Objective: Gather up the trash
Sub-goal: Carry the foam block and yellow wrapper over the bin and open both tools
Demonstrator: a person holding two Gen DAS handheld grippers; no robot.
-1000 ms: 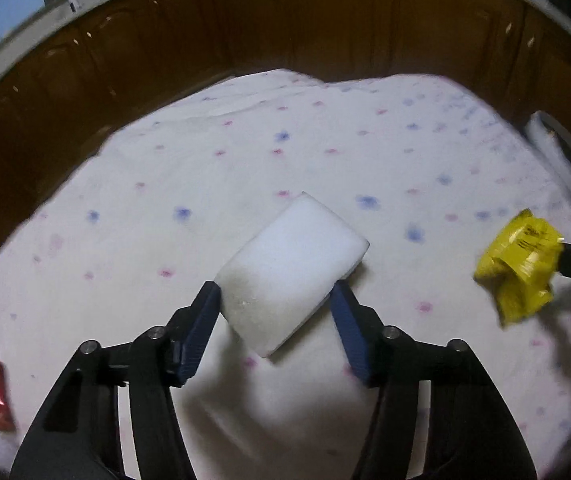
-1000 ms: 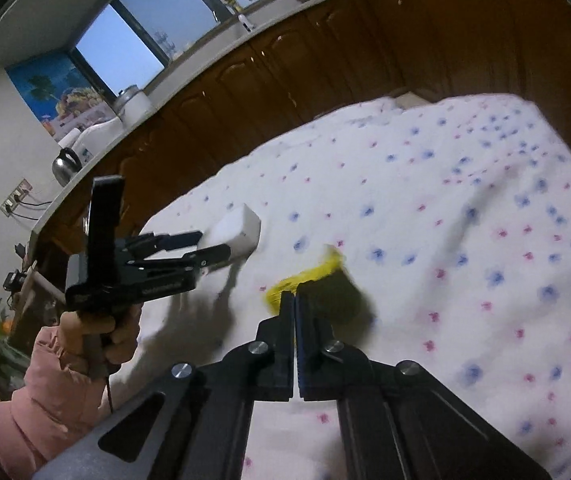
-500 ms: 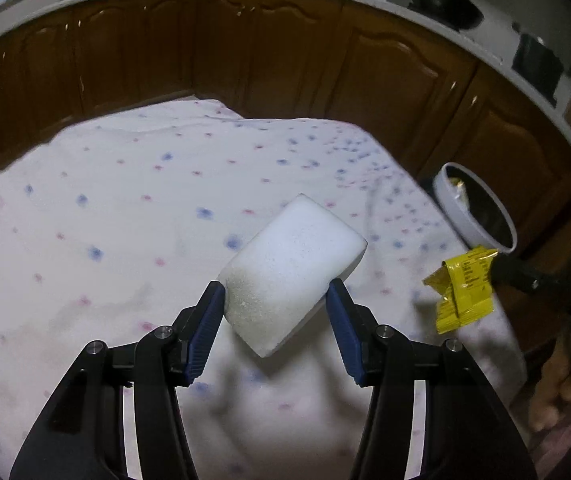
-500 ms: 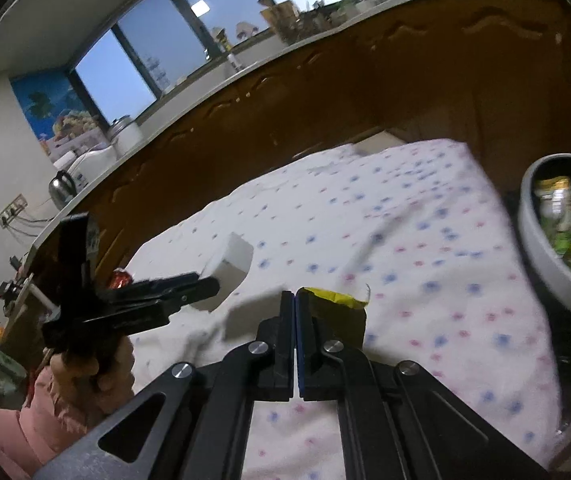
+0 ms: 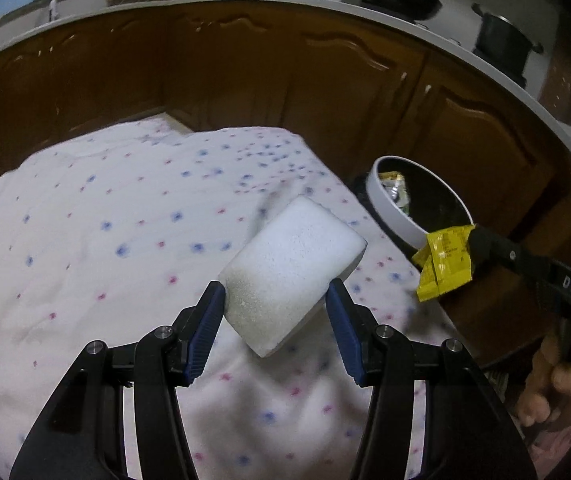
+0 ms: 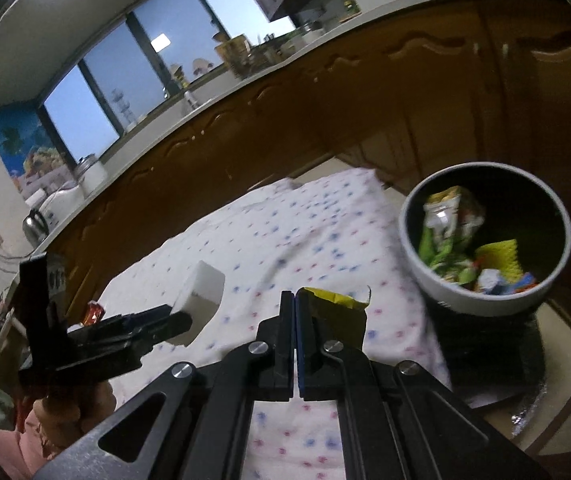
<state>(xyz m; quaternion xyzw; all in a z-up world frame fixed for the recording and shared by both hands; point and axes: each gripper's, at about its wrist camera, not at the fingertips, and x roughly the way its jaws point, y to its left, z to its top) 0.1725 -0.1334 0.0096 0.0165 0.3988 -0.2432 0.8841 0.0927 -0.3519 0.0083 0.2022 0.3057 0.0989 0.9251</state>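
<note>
My left gripper (image 5: pixel 275 300) is shut on a white foam block (image 5: pixel 291 272) and holds it in the air above the dotted tablecloth (image 5: pixel 105 220). The block also shows in the right wrist view (image 6: pixel 201 296). My right gripper (image 6: pixel 295 300) is shut on a crumpled yellow wrapper (image 6: pixel 337 312), which also shows in the left wrist view (image 5: pixel 445 256), close to the rim of the white trash bin (image 5: pixel 389 208). The bin (image 6: pixel 481 300) stands off the table's right end and holds several wrappers.
A small red wrapper (image 6: pixel 93 312) lies on the cloth near the table's left end. Brown kitchen cabinets (image 5: pixel 285 80) run behind the table. A dark mat (image 6: pixel 497 360) lies under the bin on the floor.
Both grippers have lifted their loads off the table and swung right toward the bin. The bin has come fully into both views, and the yellow wrapper is now near its rim.
</note>
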